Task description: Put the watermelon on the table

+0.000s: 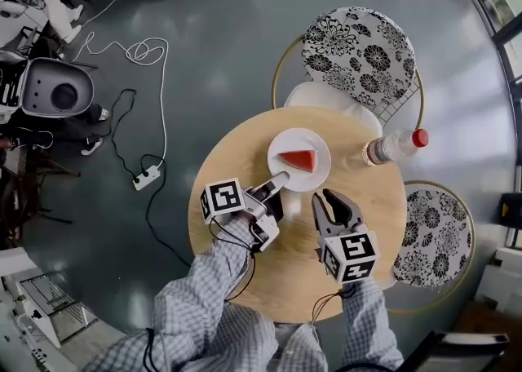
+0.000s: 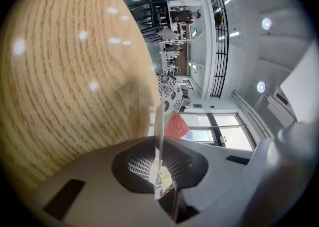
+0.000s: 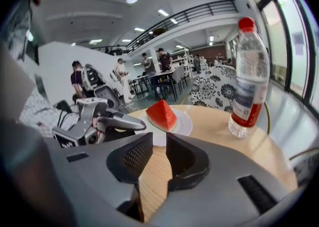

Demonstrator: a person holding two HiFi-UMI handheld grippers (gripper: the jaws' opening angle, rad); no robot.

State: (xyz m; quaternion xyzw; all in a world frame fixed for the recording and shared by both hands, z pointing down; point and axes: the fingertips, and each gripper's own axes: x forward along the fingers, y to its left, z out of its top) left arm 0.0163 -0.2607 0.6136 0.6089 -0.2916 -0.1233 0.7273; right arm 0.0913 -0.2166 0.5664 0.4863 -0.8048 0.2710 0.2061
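Table (image 1: 363,199): round, wood-grain top; it carries the plate, the bottle and both grippers' working area.
Plate (image 1: 316,173): white, round, near the table's far middle. In the right gripper view it appears to lie flat on the top; actual contact cannot be confirmed.
Watermelon (image 1: 298,159): 1 red wedge with a thin rind, on the middle of the plate. It touches neither gripper.
Left gripper (image 1: 281,180): jaws clamped on the near-left rim of the plate. In the left gripper view the thin white rim runs edge-on between the 2 pads, and the watermelon shows just beyond it.
Right gripper (image 1: 330,201): jaws apart by a narrow gap, nothing between them; only bare table top shows through the gap. It is just beside the plate's near edge, to the right of the left gripper, and aims at the plate.
Bottle (image 1: 391,147): clear plastic, red cap, red-and-white label, upright, to the right of the plate and apart from it.
Chairs: 2, with black-and-white floral cushions; 1 (image 1: 359,56) beyond the table, 1 (image 1: 436,236) at its right.
Sleeves (image 1: 204,305): checked fabric, 1 behind each gripper.
Floor: a power strip (image 1: 147,177) with white and black cables, left of the table.
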